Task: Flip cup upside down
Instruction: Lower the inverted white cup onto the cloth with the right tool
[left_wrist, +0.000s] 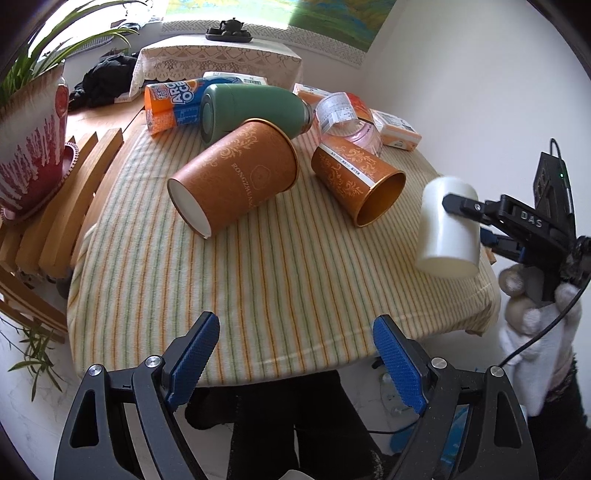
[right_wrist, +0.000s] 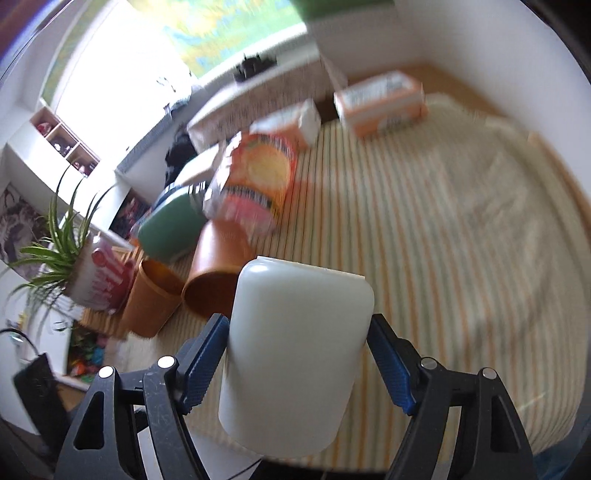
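A white plastic cup (left_wrist: 448, 227) hangs in the air above the right edge of the striped table, held by my right gripper (left_wrist: 465, 218). In the right wrist view the cup (right_wrist: 295, 358) fills the space between the blue pads (right_wrist: 205, 363), tilted, its closed end pointing away and up and its wide end toward the camera and down. My left gripper (left_wrist: 297, 354) is open and empty, hovering over the near edge of the table.
On the striped cloth (left_wrist: 277, 280) lie two orange tubes (left_wrist: 236, 177) (left_wrist: 356, 181), a green flask (left_wrist: 251, 110), an orange-blue tube (left_wrist: 171, 105), a clear cup (left_wrist: 345, 118) and boxes (left_wrist: 397, 129). A potted plant (left_wrist: 29, 144) stands left on a wooden rack.
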